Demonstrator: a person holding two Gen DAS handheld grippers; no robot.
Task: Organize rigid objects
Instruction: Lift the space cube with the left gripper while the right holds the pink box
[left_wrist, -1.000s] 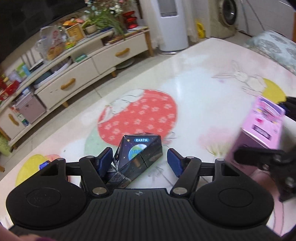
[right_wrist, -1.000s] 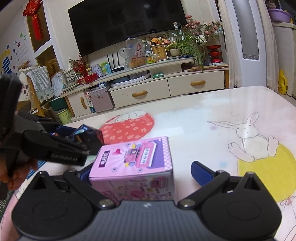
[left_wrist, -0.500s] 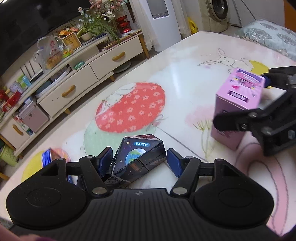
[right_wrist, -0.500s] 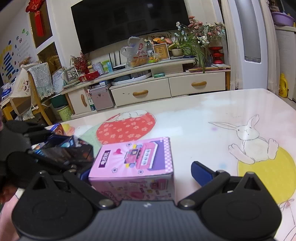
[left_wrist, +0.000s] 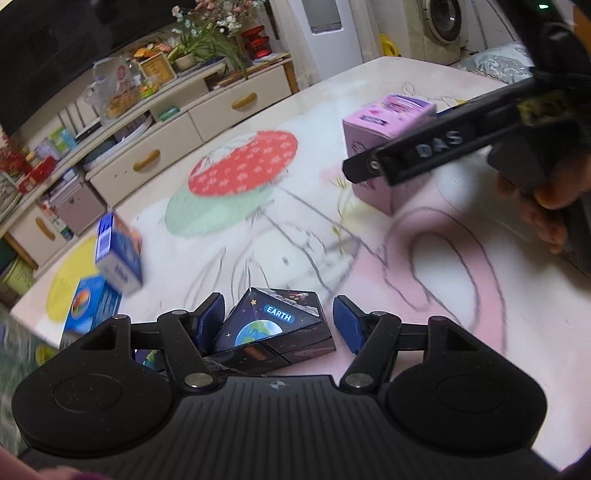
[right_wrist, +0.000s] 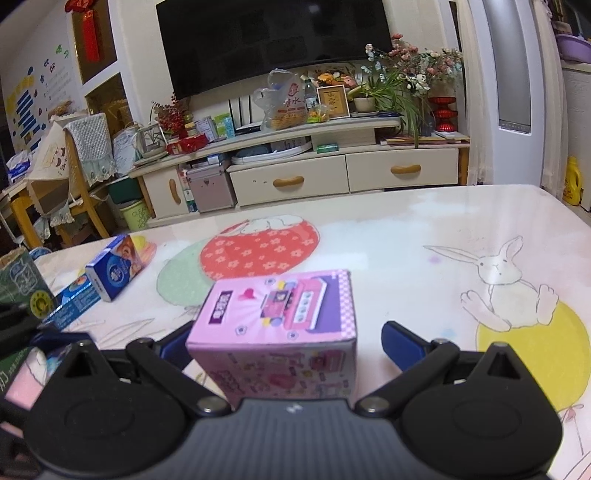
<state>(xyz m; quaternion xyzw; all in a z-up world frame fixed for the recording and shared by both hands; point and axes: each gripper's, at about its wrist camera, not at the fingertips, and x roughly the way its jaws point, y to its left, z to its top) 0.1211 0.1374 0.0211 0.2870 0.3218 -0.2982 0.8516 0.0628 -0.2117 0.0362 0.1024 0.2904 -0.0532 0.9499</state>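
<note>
blue boxes (left_wrist: 118, 254): motion-blurred | pink box (right_wrist: 280, 332): base hidden

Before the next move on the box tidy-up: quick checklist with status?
1. EARTH box sits between the left hand-held gripper fingers: ok.
2. Both left pads press it: cannot tell; a slit of table shows beside one pad.
3. Pink box stands upright on the table: ok.
4. Right hand-held gripper straddles the pink box: ok.
5. Right pads clamp the pink box: not ok; there is a clear gap on one side.
6. Blue box is apart from both grippers: ok.
</note>
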